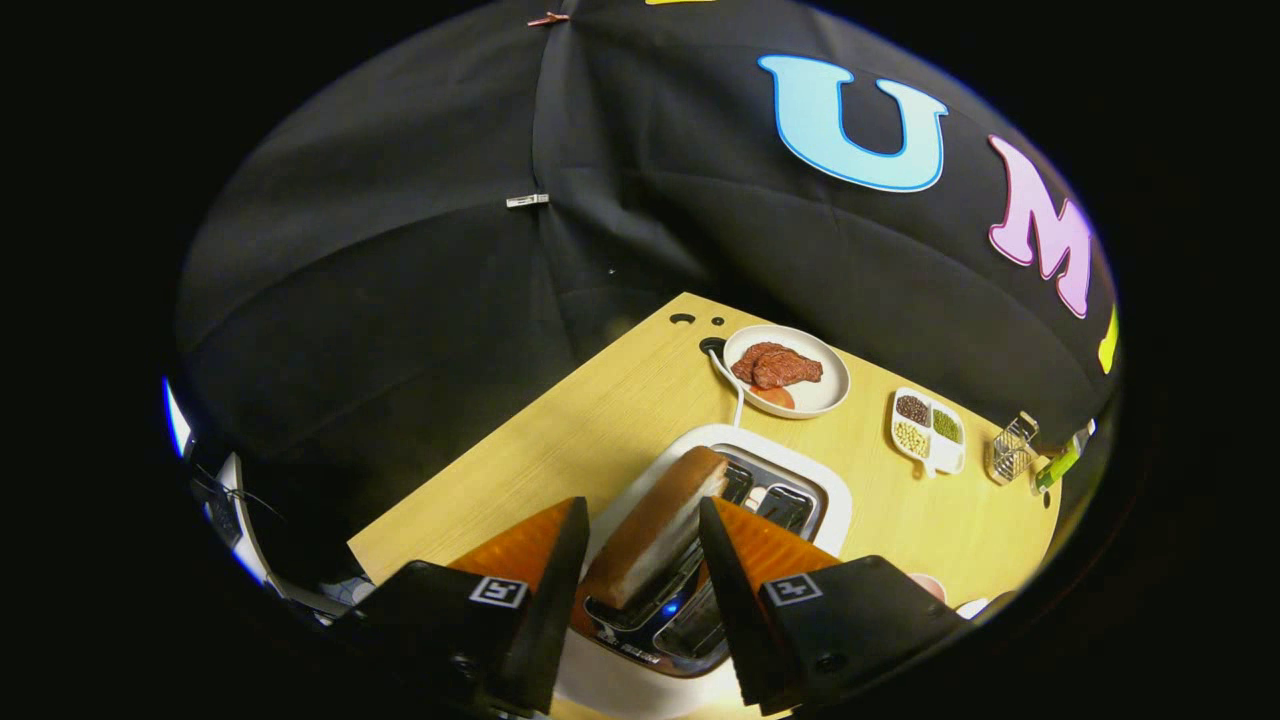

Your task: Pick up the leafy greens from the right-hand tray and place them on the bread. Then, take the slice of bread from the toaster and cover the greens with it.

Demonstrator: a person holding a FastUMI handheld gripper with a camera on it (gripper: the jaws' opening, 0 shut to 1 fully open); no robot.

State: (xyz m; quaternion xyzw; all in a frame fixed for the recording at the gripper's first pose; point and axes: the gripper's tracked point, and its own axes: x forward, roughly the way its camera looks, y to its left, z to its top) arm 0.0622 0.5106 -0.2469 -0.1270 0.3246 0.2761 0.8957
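Note:
A slice of bread (655, 535) with a brown crust stands tilted out of the white toaster (830, 495) on the wooden table. My gripper (640, 512) is right above the toaster, and the slice sits between its two fingers. Both fingers (560, 590) lie against the slice's sides, so the gripper is shut on it. The lower end of the slice hangs just over the toaster's dark slot (650, 625). A second slot (785, 500) lies beyond the right finger.
Beyond the toaster sits a white plate (832, 392) with brown meat and a red slice. To its right are a small divided dish (928, 428) of beans and a wire rack (1012, 450). The toaster's white cord (733, 388) runs to a table hole.

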